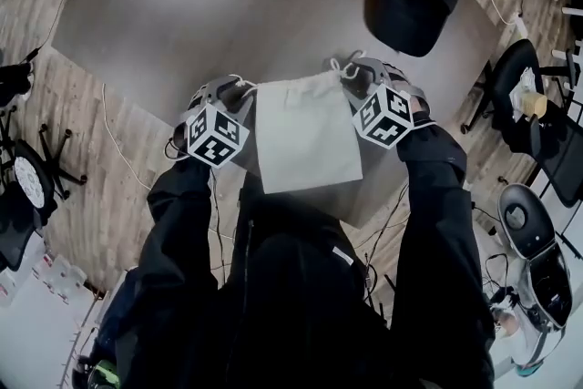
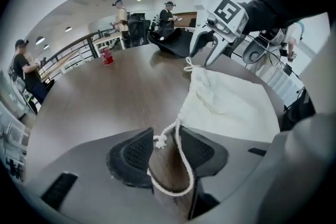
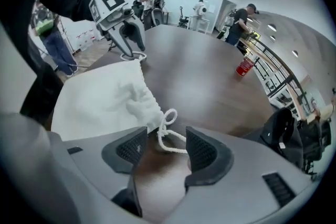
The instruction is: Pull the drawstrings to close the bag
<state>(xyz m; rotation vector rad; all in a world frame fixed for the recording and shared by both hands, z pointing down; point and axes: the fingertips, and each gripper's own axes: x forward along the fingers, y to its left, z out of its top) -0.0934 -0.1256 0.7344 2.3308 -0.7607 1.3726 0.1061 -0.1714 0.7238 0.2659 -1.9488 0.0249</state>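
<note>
A cream cloth drawstring bag (image 1: 305,141) lies flat on the grey-brown table (image 1: 182,5), mouth gathered at its far edge, between my two grippers. My left gripper (image 1: 239,87) sits at the bag's left top corner. In the left gripper view its jaws (image 2: 168,147) stand apart, with the white drawstring loop (image 2: 181,160) lying loose between the pads. My right gripper (image 1: 360,68) is at the right top corner. Its jaws (image 3: 167,147) are also apart, and the knotted cord (image 3: 168,134) rests slack between them.
A black backpack (image 1: 414,0) lies on the table's far right. A red container (image 2: 107,56) stands farther out. Black chairs (image 1: 515,96) and gear crowd the floor to the right, and cables run along the left. Several people stand at desks in the background.
</note>
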